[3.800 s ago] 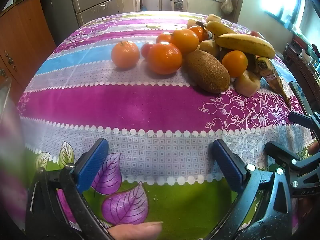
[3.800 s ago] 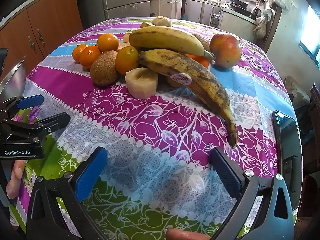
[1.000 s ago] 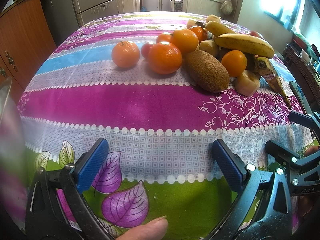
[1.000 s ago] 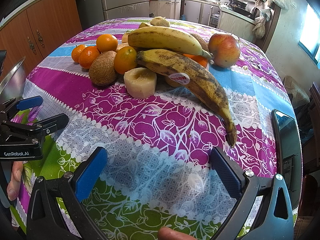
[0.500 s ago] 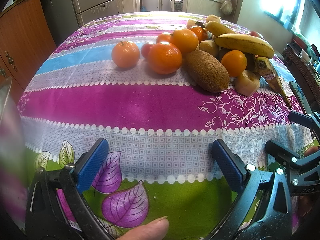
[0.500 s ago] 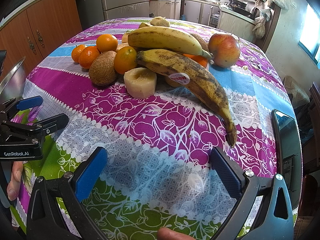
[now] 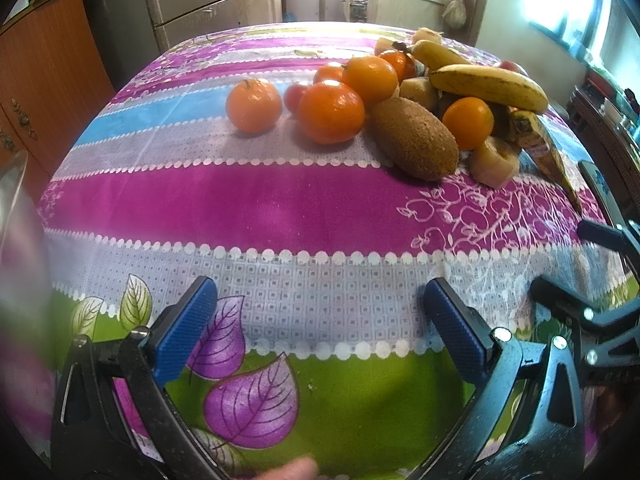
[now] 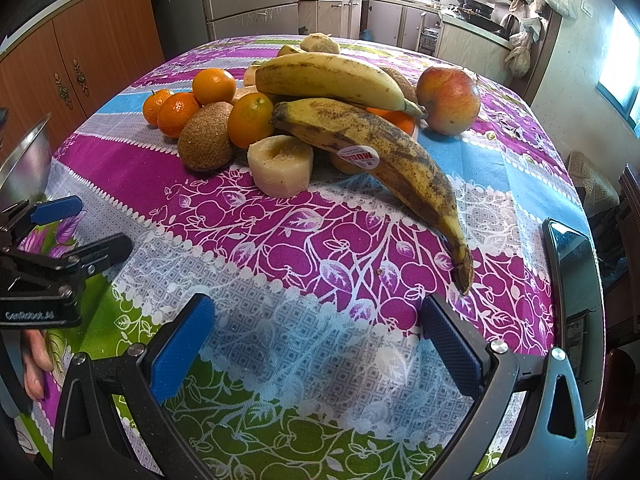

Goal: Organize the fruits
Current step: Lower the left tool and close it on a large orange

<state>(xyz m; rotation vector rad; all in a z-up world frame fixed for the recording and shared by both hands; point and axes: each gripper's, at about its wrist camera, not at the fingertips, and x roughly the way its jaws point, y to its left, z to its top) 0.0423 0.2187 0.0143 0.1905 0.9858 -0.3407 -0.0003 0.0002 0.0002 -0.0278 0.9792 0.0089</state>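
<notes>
Nothing's moved | left gripper point(image 7: 320, 320) wide, empty | right gripper point(image 8: 318, 330) wide, empty | fruit pile point(image 8: 320, 120) sits ahead of both

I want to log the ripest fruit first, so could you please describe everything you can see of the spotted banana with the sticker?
The spotted banana is long, curved and yellow, heavily speckled and streaked brown. It has a red-and-white oval sticker mid-length and a dark, dried tip pointing towards the camera. It lies slanted, its far end up on the fruit pile under the cleaner banana, its near end down on the tablecloth. Neither pair of tongs touches it.
</notes>
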